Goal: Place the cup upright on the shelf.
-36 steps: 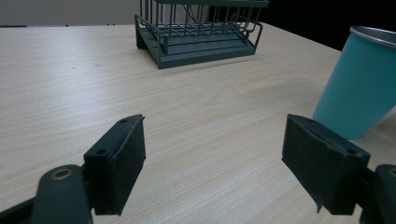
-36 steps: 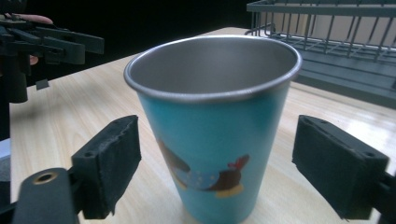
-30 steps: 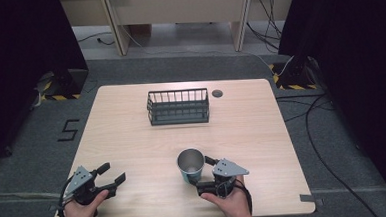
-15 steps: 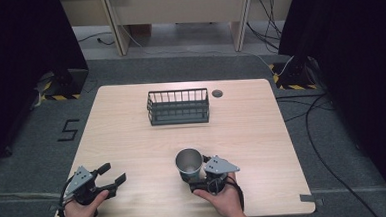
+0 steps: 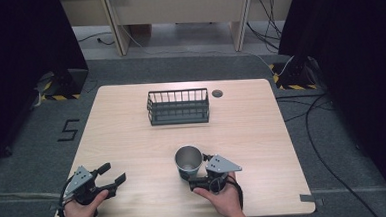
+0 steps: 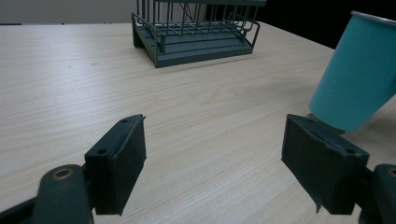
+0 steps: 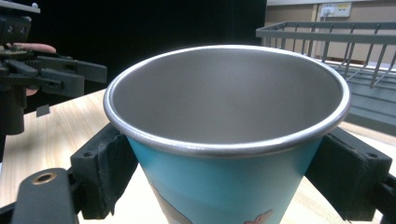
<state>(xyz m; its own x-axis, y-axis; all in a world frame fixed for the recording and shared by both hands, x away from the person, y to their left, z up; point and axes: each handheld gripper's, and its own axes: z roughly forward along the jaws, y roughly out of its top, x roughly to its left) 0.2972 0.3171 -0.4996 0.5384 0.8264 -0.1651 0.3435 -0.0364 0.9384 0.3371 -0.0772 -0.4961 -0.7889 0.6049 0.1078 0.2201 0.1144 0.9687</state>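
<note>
The right gripper (image 5: 198, 174), having slid closer, now pinches the teal steel-lined cup (image 5: 188, 162) before the grey wire rack (image 5: 178, 107), ready to lift; the left gripper (image 5: 112, 175) rests spread.

The cup (image 7: 224, 140) is looking like smooth metal inside, dull grey with a shiny rim, and its blue outside is looking smooth and a bit glossy. The tabletop (image 5: 132, 141) is showing pale wood with fine lines. The rack (image 5: 178, 107) is looking like thin dark wire. The right tool (image 7: 231, 175) is showing black, matt pads (image 7: 348, 175).
</note>
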